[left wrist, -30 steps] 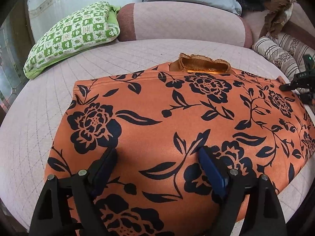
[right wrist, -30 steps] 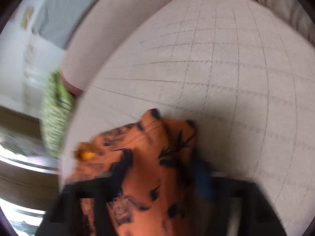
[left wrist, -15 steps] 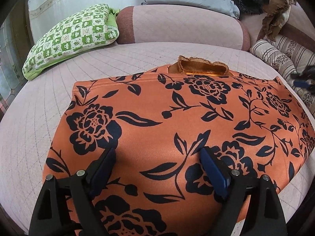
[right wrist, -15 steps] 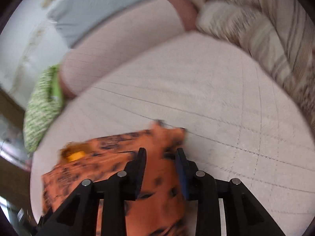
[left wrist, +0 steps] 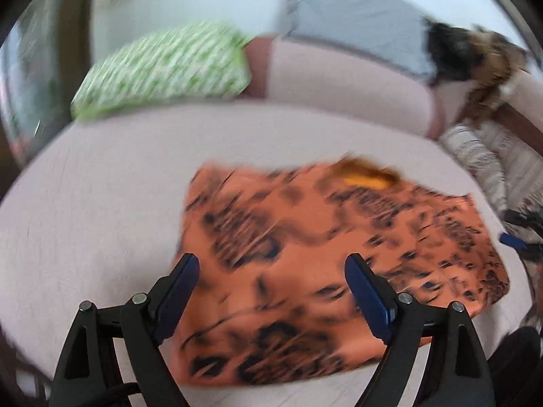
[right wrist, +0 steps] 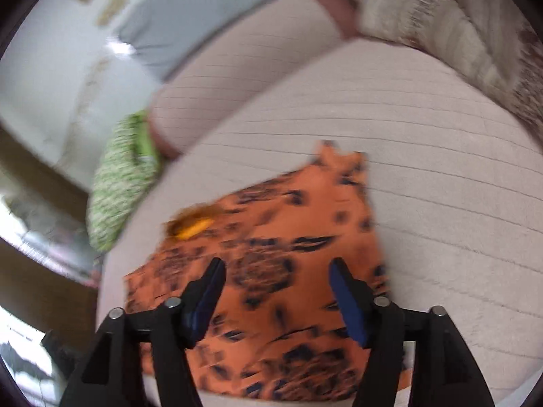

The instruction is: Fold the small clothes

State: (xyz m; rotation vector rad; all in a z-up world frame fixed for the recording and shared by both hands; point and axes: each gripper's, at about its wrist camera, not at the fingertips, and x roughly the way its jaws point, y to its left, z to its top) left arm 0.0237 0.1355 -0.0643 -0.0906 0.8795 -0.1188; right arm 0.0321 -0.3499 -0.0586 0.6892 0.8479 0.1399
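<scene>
Both tongs open above an orange flowered garment lying flat on the bed.

The left tongs (left wrist: 271, 288) stand wide apart, nothing between the blue pads; the right tongs (right wrist: 276, 291) are opening, pads clear of the cloth. Beneath them the orange garment (left wrist: 305, 254) lies spread on the pale quilted bed (left wrist: 101, 203), its yellow-lined neck opening (left wrist: 366, 178) on the far edge. Beyond lie a green checked pillow (left wrist: 163, 71), a pink bolster (left wrist: 339, 81) and striped cushions (left wrist: 482, 156). No containers show.
</scene>
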